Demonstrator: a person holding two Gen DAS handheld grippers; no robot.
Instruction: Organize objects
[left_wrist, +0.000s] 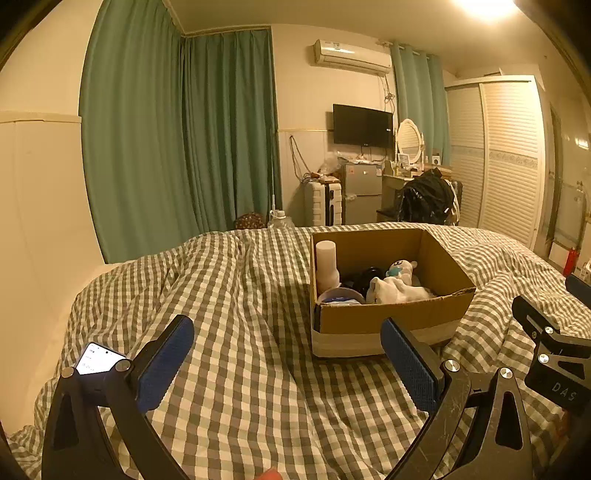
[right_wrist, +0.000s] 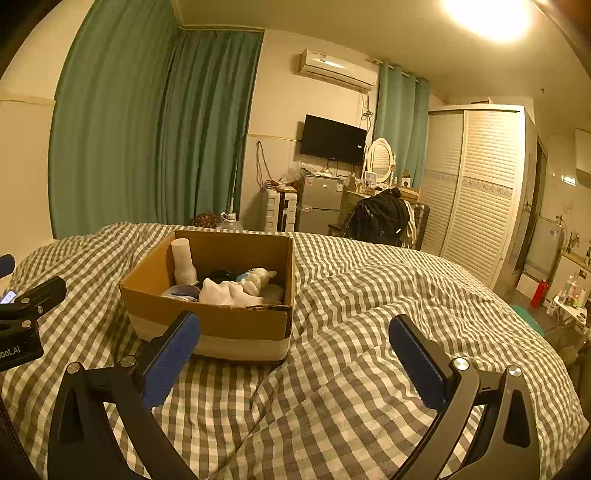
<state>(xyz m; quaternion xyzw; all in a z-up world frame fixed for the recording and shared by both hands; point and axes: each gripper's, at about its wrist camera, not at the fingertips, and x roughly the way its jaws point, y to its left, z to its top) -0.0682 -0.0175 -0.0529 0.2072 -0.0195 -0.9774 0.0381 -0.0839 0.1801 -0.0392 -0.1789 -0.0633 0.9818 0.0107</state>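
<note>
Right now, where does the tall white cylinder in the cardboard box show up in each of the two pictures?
Left wrist view: white cylinder stands right of centre, in the box's far-left corner.
Right wrist view: white cylinder stands left of centre, same corner.
Shared landmark: the wall television behind the cardboard box.

Your left gripper (left_wrist: 286, 354) hangs over the checked duvet (left_wrist: 240, 295), jaws wide apart, nothing between the blue pads (left_wrist: 164, 365). Cardboard box (left_wrist: 391, 321) sits ahead, right of centre, on the duvet. Inside: white cylinder (left_wrist: 327, 264) upright at the left wall, white plush toy (left_wrist: 397, 284), some dark item between them. Lit phone (left_wrist: 98, 360) lies at left. Your right gripper (left_wrist: 554, 343) shows at the right edge.
</note>
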